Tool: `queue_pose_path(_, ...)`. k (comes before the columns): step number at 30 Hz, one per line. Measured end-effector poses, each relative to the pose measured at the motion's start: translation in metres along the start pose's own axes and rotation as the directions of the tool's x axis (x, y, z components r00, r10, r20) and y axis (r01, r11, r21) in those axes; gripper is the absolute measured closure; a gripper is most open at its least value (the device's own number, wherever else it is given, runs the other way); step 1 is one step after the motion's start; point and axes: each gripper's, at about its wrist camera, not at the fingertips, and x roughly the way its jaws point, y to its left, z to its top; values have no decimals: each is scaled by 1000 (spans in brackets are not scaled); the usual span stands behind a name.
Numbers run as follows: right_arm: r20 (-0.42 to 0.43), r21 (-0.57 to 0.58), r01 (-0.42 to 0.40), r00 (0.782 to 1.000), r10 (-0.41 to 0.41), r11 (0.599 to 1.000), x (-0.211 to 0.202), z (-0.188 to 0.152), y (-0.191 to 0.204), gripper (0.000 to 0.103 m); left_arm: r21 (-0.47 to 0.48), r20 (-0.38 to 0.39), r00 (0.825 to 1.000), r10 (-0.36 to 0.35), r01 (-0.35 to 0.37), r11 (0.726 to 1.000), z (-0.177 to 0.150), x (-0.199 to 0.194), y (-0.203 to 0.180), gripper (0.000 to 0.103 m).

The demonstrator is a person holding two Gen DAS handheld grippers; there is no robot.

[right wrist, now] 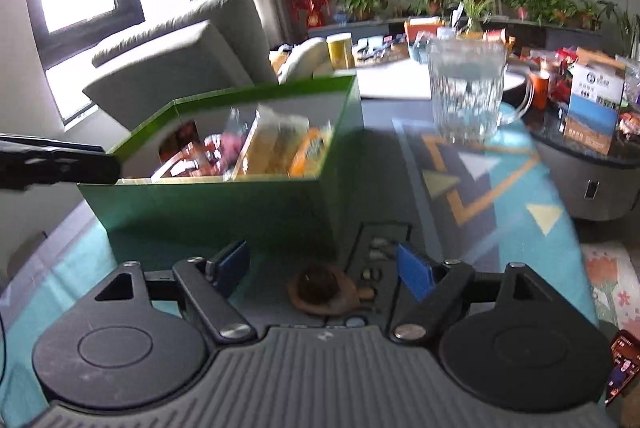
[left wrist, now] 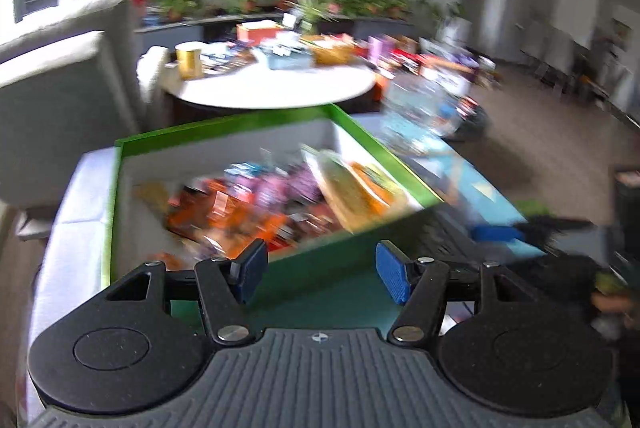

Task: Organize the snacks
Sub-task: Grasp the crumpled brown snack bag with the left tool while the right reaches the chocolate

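A green box (left wrist: 224,126) with a white inside stands on a glass table and holds several snack packets (left wrist: 256,204) in orange, purple and yellow. My left gripper (left wrist: 320,274) is open and empty, just short of the box's near wall. The right wrist view shows the same box (right wrist: 208,204) to the left, with yellow and orange packets (right wrist: 280,148) showing over its rim. My right gripper (right wrist: 324,266) is open and empty, low over the glass table near the box's right corner. The other gripper's dark arm (right wrist: 56,160) reaches in from the left by the box.
A clear glass pitcher (right wrist: 466,88) stands on the table beyond the box. A round white table (left wrist: 272,84) behind carries several more snacks and a yellow can (left wrist: 188,60). A grey sofa (right wrist: 176,64) is at the left. A dark low table (right wrist: 592,164) with boxes is at the right.
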Motion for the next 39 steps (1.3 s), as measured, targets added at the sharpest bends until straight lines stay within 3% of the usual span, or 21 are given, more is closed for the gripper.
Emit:
queue_pose_path(6,-35,38,-25,999,27,999,13,-8,-9,60,101,-57,994,-94,99,990,-16,-2,-31,46)
queue_pose_path(11,-19,-4,-43,999,43,999,10,-12,-7,60,134,-129,972,-194,211,968,-27,4,-53,46)
queue_pose_path(16,-12,-19,-45,999,45,999,9,-14,-8,60,174,-195,955,-223,257,950,-36,15,-78,45)
queue_pose_path(18,-3,10,-65,998,65,998,8,-14,-13,60,183,-209,952,-221,260,948,-37,21,-86,40)
queue_pose_path(28,8,42,-79,997,78,996,5,-14,-17,60,195,-268,955,-126,181,964,-49,56,-98,39)
queue_pose_path(29,7,41,-79,997,79,996,5,-14,-17,60,189,-265,955,-133,187,964,-50,57,-97,41)
queue_pose_path(30,5,37,-80,997,80,996,5,-14,-16,60,184,-250,957,-148,197,963,-51,55,-94,52)
queue_pose_path(33,-2,15,-77,997,77,997,4,-15,-12,60,135,-244,954,-176,213,968,-52,50,-83,61)
queue_pose_path(39,-27,-80,-30,999,28,996,7,-18,8,60,126,-220,967,-125,156,980,-63,35,-61,61)
